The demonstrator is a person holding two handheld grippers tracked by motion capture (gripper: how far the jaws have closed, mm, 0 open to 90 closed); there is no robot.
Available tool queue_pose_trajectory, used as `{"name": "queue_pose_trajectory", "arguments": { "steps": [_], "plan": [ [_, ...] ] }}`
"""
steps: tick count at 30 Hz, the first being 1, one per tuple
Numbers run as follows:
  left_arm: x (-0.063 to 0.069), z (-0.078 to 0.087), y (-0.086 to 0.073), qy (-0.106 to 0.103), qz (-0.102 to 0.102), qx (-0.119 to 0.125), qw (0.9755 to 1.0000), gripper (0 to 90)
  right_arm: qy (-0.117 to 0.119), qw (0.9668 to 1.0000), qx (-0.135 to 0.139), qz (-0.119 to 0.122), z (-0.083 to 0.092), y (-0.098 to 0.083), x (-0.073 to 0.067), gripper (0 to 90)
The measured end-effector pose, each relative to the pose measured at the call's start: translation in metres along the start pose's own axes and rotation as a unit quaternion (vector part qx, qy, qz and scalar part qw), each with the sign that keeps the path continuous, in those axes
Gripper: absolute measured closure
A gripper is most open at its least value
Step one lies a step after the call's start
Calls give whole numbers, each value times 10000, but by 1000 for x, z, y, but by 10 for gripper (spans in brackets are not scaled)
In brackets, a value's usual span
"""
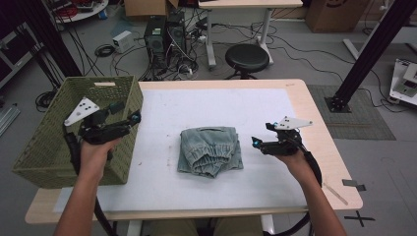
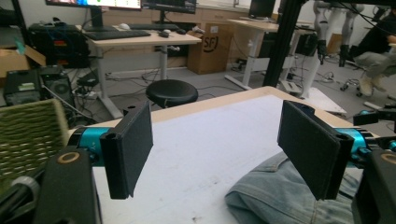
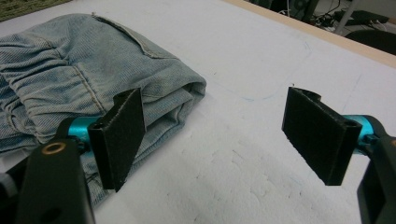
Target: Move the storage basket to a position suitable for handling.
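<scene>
Folded pale-blue denim garment [image 1: 210,150] lies mid-table on the white mat [image 1: 162,113]; I hold my left gripper [image 1: 132,118] and right gripper [image 1: 255,141] either side, jaws apart, holding nothing.

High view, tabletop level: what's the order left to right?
Green basket → left tongs → folded jeans → right tongs.

Green basket [image 1: 49,142], black stool [image 1: 247,58]
</scene>
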State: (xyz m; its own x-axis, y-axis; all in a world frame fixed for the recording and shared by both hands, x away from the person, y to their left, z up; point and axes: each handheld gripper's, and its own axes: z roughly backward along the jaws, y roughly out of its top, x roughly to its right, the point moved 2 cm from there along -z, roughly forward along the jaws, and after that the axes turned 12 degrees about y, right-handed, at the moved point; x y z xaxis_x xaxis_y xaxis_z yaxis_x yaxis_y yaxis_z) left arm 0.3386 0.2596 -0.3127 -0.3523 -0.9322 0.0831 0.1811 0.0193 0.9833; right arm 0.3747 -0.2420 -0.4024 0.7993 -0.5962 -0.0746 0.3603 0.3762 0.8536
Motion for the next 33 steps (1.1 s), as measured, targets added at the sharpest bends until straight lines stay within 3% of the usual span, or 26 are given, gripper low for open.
{"name": "queue_pose_trajectory", "arguments": {
  "steps": [8, 11, 16, 21, 26, 33],
  "plan": [
    [-27, 19, -2, 217, 105, 105, 9997, 267, -1, 10000, 38, 22, 1, 0, 0, 220],
    [-38, 27, -3, 347, 72, 103, 9993, 267, -19, 10000, 33, -19, 2, -1, 0, 220],
    [-59, 39, -7, 571, 202, 130, 9981, 267, -27, 10000, 5, -18, 1, -2, -1, 220],
    [-78, 49, -10, 742, 134, 137, 9971, 266, -22, 10000, -21, -16, 0, -1, -1, 220],
    [-97, 58, -11, 782, 144, 119, 9968, 249, -19, 10000, -56, 3, -3, 0, -3, 220],
    [-120, 66, -12, 1001, 128, -29, 9949, 249, -34, 9999, -127, 5, -6, 1, -4, 220]
  ]
}}
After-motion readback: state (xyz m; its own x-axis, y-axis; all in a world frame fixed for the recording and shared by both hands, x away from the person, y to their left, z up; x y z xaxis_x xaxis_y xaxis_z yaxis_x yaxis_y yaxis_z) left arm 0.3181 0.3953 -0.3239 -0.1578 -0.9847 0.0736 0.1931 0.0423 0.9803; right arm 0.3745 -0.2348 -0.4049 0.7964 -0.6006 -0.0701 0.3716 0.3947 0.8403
